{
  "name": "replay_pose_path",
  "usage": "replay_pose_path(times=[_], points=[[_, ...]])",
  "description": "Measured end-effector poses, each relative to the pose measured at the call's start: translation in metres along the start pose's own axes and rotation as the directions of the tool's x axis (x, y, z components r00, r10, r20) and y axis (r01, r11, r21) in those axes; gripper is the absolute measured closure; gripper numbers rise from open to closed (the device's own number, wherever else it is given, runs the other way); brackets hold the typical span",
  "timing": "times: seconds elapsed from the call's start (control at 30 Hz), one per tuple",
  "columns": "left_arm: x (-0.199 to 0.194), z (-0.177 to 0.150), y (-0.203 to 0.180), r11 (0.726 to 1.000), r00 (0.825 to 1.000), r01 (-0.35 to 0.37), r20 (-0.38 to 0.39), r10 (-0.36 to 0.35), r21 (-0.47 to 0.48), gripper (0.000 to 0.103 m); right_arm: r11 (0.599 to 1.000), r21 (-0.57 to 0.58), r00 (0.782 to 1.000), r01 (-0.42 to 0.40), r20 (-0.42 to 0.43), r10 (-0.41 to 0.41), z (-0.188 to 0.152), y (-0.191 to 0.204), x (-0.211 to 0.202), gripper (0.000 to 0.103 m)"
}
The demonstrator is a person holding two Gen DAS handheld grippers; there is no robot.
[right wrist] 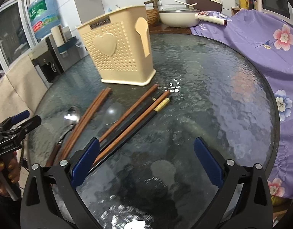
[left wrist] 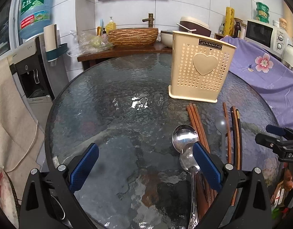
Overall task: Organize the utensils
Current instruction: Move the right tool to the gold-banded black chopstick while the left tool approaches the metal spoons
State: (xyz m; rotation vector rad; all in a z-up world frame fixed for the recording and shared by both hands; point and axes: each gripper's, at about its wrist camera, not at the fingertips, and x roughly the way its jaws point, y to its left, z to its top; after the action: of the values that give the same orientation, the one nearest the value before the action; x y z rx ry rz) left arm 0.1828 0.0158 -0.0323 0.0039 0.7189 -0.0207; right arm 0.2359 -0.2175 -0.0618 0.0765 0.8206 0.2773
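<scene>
Right now both tools hang wide open above the round glass table (left wrist: pixel 112 87), gripping nothing. The left tool (left wrist: pixel 145 164) sits over bare glass, its right pad beside two steel spoons (left wrist: pixel 186 143) that lie overlapping. Next to those lie reddish-brown wooden chopsticks (left wrist: pixel 197 126), a translucent plastic spoon (left wrist: pixel 221 126) and a darker chopstick group (left wrist: pixel 236 133). The right tool (right wrist: pixel 146 158) hovers with its left pad over the dark chopsticks' near ends. Behind the utensils stands a cream perforated utensil holder (left wrist: pixel 200 69), upright.
</scene>
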Motion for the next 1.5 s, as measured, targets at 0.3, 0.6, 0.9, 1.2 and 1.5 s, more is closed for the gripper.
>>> replay_pose_path(times=[0.3,0.6,0.9,1.2,1.5], points=[[0.013,0.003,0.0,1.0,1.0,-0.005,-0.027,0.005,0.008,0.006,0.998,-0.008,0.995,0.07,-0.071,-0.07,0.016,0.0,0.031,0.023],[0.02,0.001,-0.011,0.999,0.999,0.004,-0.047,-0.002,0.046,0.009,0.995,-0.019,0.989,0.101,-0.106,-0.102,0.026,0.002,0.045,0.036],[0.01,-0.014,-0.027,0.993,0.996,0.061,-0.073,-0.054,0.104,0.011,0.998,-0.06,0.986,0.036,-0.159,-0.045,0.034,-0.005,0.047,0.05],[0.023,-0.016,-0.04,0.984,0.987,0.123,-0.123,-0.107,0.126,0.032,0.999,-0.017,0.981,0.033,-0.191,-0.036,0.044,-0.016,0.05,0.05],[0.04,-0.01,-0.035,0.981,0.966,0.189,-0.187,-0.178,0.042,0.05,1.0,-0.014,0.979,0.021,-0.202,-0.024,0.05,0.003,0.063,0.067]])
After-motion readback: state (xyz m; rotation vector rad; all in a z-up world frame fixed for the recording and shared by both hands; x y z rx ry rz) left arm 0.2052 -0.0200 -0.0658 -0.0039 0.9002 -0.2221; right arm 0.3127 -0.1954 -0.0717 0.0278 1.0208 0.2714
